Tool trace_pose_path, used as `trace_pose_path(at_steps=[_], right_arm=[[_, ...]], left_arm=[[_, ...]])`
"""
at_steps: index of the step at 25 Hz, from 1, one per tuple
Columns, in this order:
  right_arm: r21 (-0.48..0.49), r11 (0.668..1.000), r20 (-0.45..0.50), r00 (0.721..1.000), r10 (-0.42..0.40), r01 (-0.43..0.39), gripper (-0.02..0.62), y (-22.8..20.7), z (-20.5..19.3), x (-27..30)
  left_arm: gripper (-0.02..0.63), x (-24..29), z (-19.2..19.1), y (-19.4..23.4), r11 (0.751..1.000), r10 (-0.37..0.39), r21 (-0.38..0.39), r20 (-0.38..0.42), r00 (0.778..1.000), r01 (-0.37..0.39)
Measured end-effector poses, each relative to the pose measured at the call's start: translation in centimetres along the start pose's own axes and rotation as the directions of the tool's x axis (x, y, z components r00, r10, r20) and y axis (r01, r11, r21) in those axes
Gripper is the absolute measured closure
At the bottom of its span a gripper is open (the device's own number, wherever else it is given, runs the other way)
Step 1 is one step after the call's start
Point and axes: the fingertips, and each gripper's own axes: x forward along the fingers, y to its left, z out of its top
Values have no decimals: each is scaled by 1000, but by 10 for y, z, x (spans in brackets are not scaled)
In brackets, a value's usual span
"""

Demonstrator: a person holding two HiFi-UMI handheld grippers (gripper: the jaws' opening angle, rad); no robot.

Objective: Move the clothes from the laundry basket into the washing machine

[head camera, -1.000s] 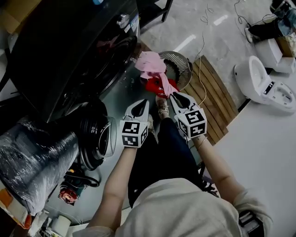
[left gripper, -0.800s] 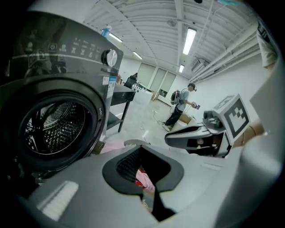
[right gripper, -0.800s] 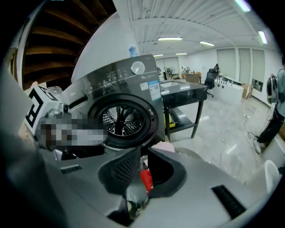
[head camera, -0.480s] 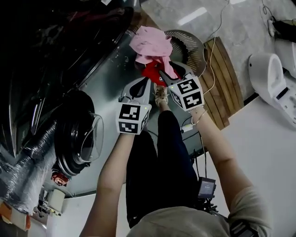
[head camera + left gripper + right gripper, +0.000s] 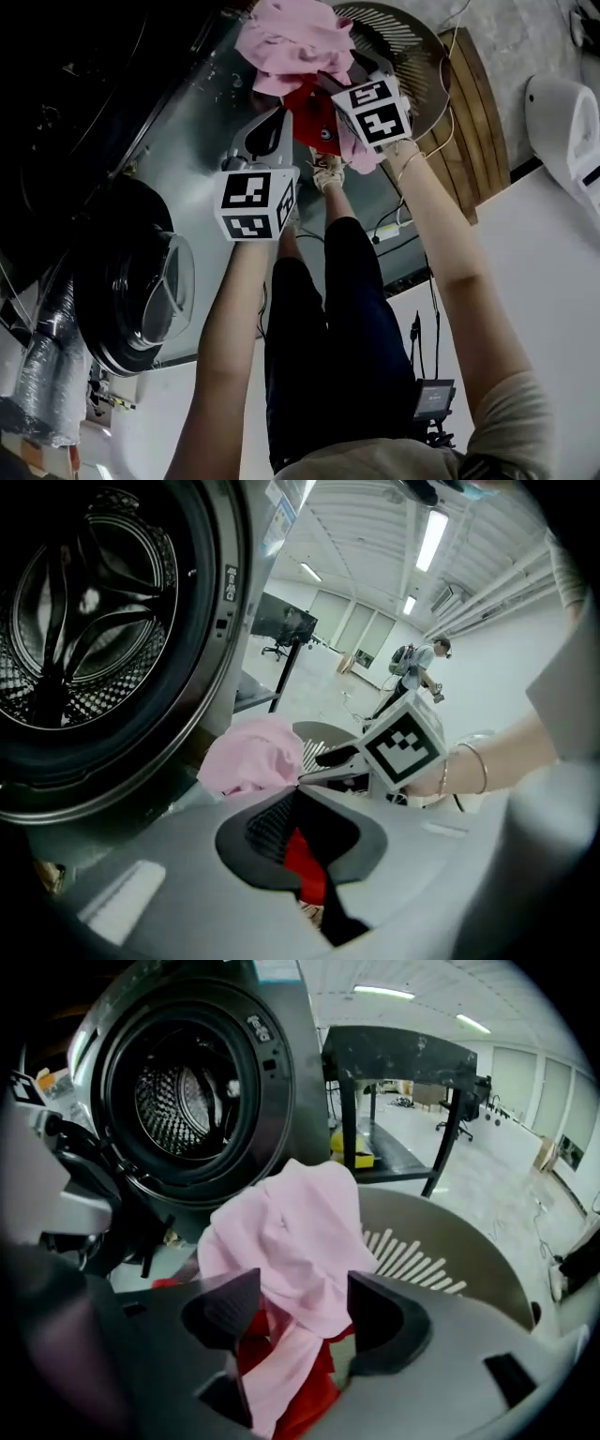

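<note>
Pink garment (image 5: 300,1222), pale and crumpled, was heaped over a red garment (image 5: 314,1396) in the slotted grey laundry basket (image 5: 450,1251), just beside the washing machine (image 5: 272,1101), whose door was open. Right gripper (image 5: 302,1283) had just been opening. Its jaws stood wide, with pink cloth hanging loose between them. Left gripper (image 5: 298,787) was clenched shut on itself.

Grey floor (image 5: 536,37), ceiling strip lights (image 5: 433,538), black table (image 5: 398,1054)
</note>
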Motion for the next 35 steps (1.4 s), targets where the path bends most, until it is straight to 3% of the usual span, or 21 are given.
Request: trace_pose_path(at_steps=[5, 9, 14, 15, 17, 18, 21, 24, 27, 29, 30, 31, 32, 35], right_arm=[[0, 1000, -10, 1000, -25, 25, 344, -20, 6, 36], [14, 1000, 14, 1000, 4, -4, 541, -17, 16, 40], [137, 988, 115, 992, 60, -76, 563, -9, 25, 4], [163, 982, 149, 986, 72, -96, 565, -7, 30, -7], [199, 970, 219, 971, 97, -142, 566, -1, 42, -32], [204, 965, 253, 961, 113, -167, 566, 4, 50, -45], [178, 954, 342, 924, 171, -242, 569, 25, 76, -85], [129, 931, 414, 872, 262, -341, 571, 48, 103, -123], [82, 885, 467, 802, 372, -458, 571, 74, 124, -160], [81, 867, 486, 779, 396, -491, 571, 80, 129, -173], [90, 864, 490, 778, 394, -495, 571, 79, 128, -178], [100, 865, 488, 782, 388, -492, 571, 77, 125, -180], [105, 870, 478, 792, 381, -482, 571, 74, 122, -180], [82, 892, 414, 830, 375, -444, 571, 69, 106, -170]], left_arm=[[597, 20, -3, 10, 1000, -10, 4, 16, 1000, 9], [595, 26, 6, 19, 1000, -10, 6, 49, 999, 9], [580, 31, 18, 19, 999, -36, 31, 56, 998, 35], [548, 32, 21, 16, 998, -53, 31, 57, 997, 51], [377, 35, 27, 7, 995, -90, 47, 54, 994, 88], [325, 36, 30, 1, 992, -107, 75, 47, 993, 103], [255, 34, 34, -21, 965, -140, 224, 12, 990, 133], [232, 32, 38, -32, 928, -131, 350, -19, 991, 129], [232, 25, 59, -36, 919, -100, 388, 57, 993, 70], [257, 17, 77, -36, 920, -83, 390, 124, 989, 29], [372, 13, 83, -36, 924, -67, 383, 144, 987, 7], [552, 9, 87, -35, 929, -48, 370, 157, 986, -14], [589, 6, 89, -33, 936, -34, 351, 164, 986, -26], [589, -3, 86, -23, 949, 11, 311, 149, 989, -58]])
